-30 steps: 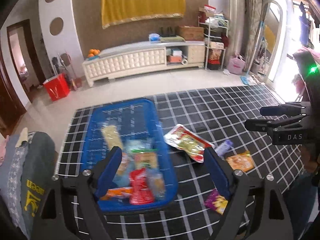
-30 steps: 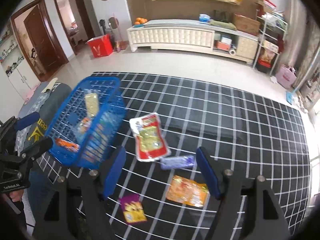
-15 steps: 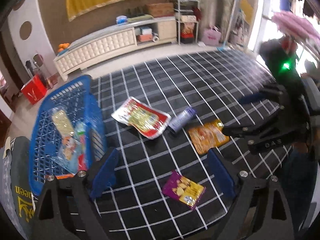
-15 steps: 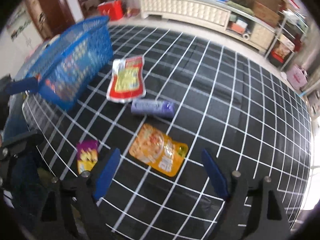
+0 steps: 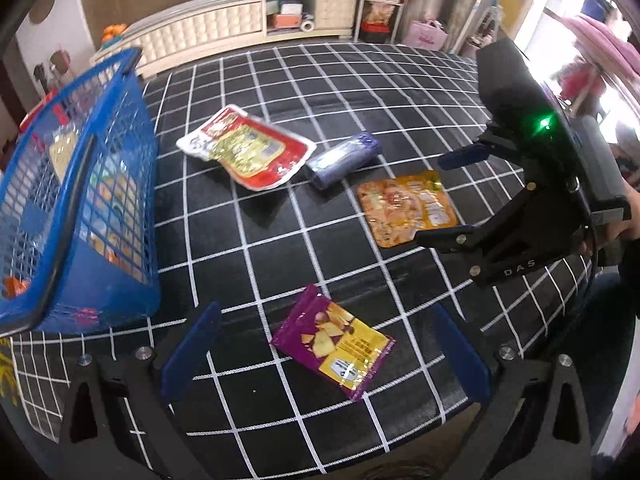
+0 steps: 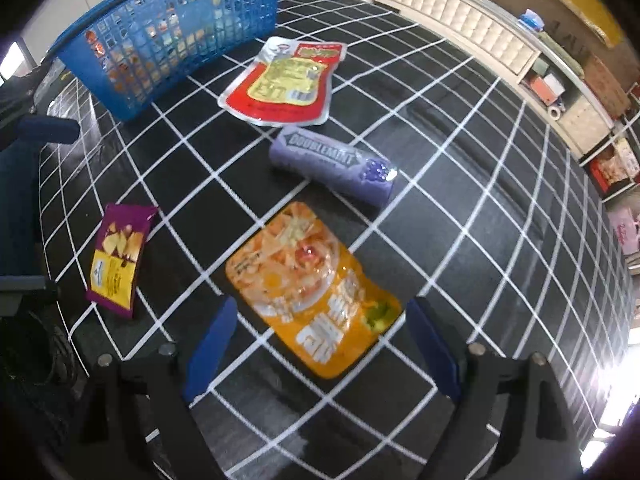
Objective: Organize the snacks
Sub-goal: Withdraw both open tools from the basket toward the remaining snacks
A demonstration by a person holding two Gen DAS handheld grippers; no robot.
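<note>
A blue mesh basket (image 5: 100, 184) (image 6: 176, 36) holding several snack packs stands at the left of the black checked table. Loose on the cloth lie a red-and-yellow pouch (image 5: 248, 148) (image 6: 284, 80), a purple gum pack (image 5: 344, 158) (image 6: 332, 166), an orange pouch (image 5: 404, 206) (image 6: 312, 288) and a small purple chip bag (image 5: 336, 346) (image 6: 118, 258). My left gripper (image 5: 326, 354) is open, low over the chip bag, which lies between its fingers. My right gripper (image 6: 320, 344) is open over the orange pouch's near end; it also shows as the right gripper (image 5: 444, 196) from the side.
The table's black cloth (image 6: 500, 240) stretches far and right. Beyond it stand a white low cabinet (image 5: 224, 32) and shelving (image 5: 380, 4). A person's hand (image 5: 628, 220) holds the right gripper's handle at the right edge.
Both grippers have dropped lower and closer to the table. The left has swung away from the basket to the chip bag; the right has closed in on the orange pouch.
</note>
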